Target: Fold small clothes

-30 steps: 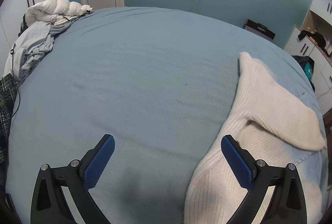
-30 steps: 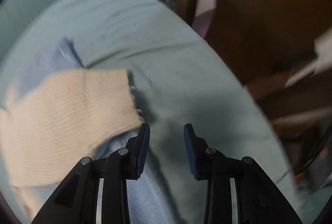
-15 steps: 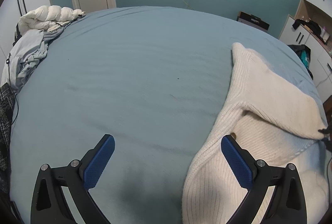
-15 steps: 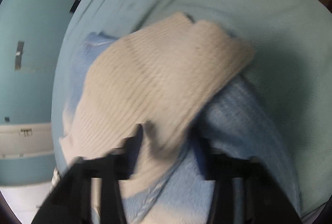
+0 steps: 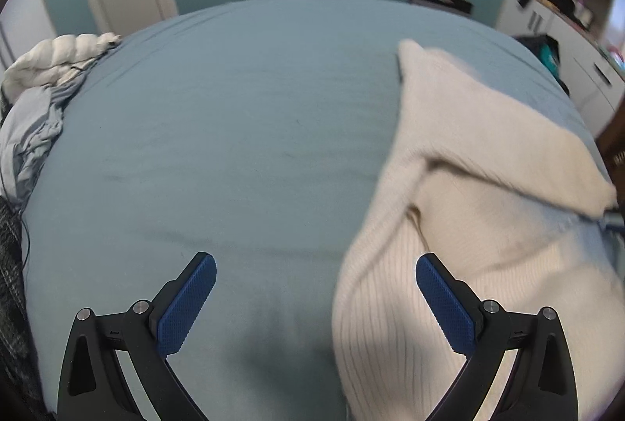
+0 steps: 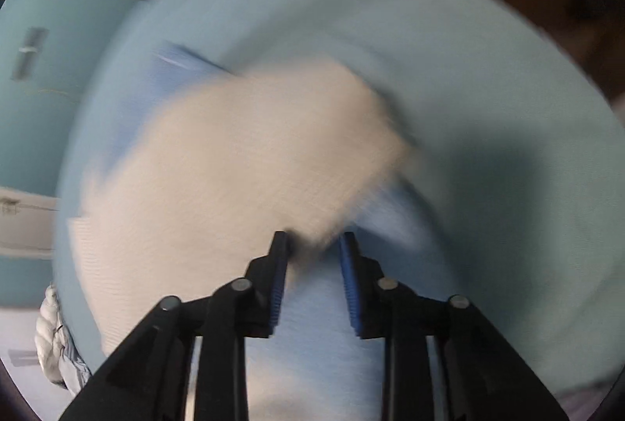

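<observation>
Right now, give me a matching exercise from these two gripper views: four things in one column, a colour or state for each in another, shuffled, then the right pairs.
Things:
1. knit sweater
2. bed sheet
3. left gripper
4. bundled duvet

Colours or states:
A. jaws wide open, nothing between them
B. cream, ribbed, partly folded over itself
C. white, heaped at the bed's far left corner
D. blue-grey, spread flat

Pairs: 1-B, 2-D, 3-A, 4-C

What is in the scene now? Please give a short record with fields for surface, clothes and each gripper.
surface: teal bed sheet
garment: cream ribbed knit sweater, partly folded over itself, on the sheet's right side
under it: light blue cloth
left gripper: open, empty, above bare sheet
right gripper: jaws just opening, sweater edge between the pads; grip unclear in blur
far corner: white quilted bundle
</observation>
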Demonstrator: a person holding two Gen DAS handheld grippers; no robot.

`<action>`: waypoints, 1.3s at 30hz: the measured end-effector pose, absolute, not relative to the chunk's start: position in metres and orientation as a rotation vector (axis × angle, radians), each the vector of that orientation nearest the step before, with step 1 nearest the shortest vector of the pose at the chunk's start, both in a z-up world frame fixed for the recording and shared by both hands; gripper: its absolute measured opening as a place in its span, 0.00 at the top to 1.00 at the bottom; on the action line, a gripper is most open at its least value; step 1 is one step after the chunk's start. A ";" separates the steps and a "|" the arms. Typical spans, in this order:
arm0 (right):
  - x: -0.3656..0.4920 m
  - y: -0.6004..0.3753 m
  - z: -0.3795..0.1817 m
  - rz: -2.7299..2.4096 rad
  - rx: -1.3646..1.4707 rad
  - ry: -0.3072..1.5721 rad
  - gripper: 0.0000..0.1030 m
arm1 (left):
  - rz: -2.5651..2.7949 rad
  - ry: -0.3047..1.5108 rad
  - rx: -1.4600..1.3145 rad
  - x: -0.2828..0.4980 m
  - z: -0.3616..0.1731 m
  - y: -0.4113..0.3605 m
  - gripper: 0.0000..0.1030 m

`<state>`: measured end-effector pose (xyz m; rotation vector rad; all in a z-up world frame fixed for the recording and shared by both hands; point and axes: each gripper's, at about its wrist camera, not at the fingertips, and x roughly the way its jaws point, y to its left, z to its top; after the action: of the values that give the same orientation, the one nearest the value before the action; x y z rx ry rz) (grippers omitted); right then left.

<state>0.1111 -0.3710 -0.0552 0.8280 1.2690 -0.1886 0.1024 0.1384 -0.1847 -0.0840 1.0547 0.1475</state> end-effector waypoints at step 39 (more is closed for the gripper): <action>-0.088 -0.417 -0.013 0.234 0.940 1.266 0.19 | -0.310 1.624 -1.025 -0.008 -0.307 0.140 0.79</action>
<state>-0.0882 -0.4167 -0.0130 0.9403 1.2662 0.2343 -0.0077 0.1402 -0.3070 -1.0249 1.6244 -0.3099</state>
